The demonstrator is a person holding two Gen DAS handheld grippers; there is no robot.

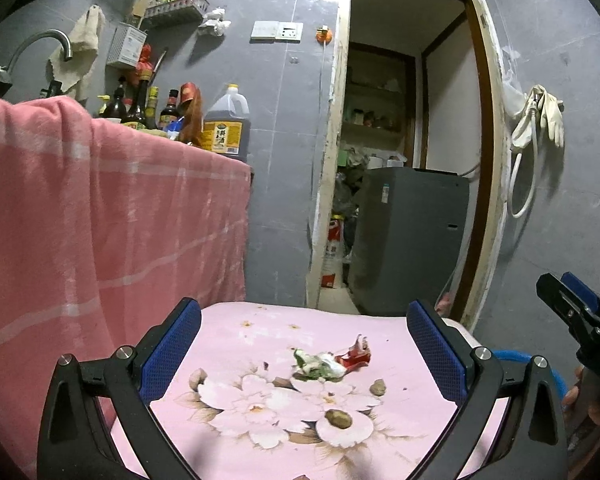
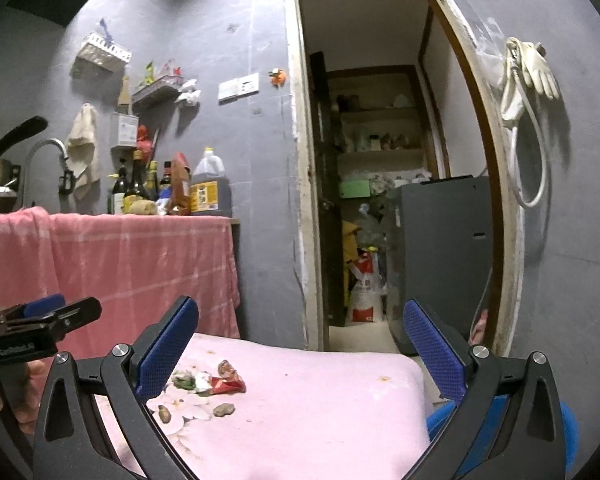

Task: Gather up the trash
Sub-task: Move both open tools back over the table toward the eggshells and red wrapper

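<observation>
A small heap of trash lies on the pink floral tablecloth: a crumpled white and green wrapper, a red wrapper and two brown scraps. My left gripper hovers open just in front of the heap, nothing between its blue pads. From the right wrist view the red wrapper, the white and green wrapper and brown scraps sit left of centre, near the left finger. My right gripper is open and empty, to the right of the heap.
A counter draped with a pink towel stands left of the table, with bottles and an oil jug on it. Beyond is a doorway with a grey appliance. A blue round object sits low beside the table's right edge.
</observation>
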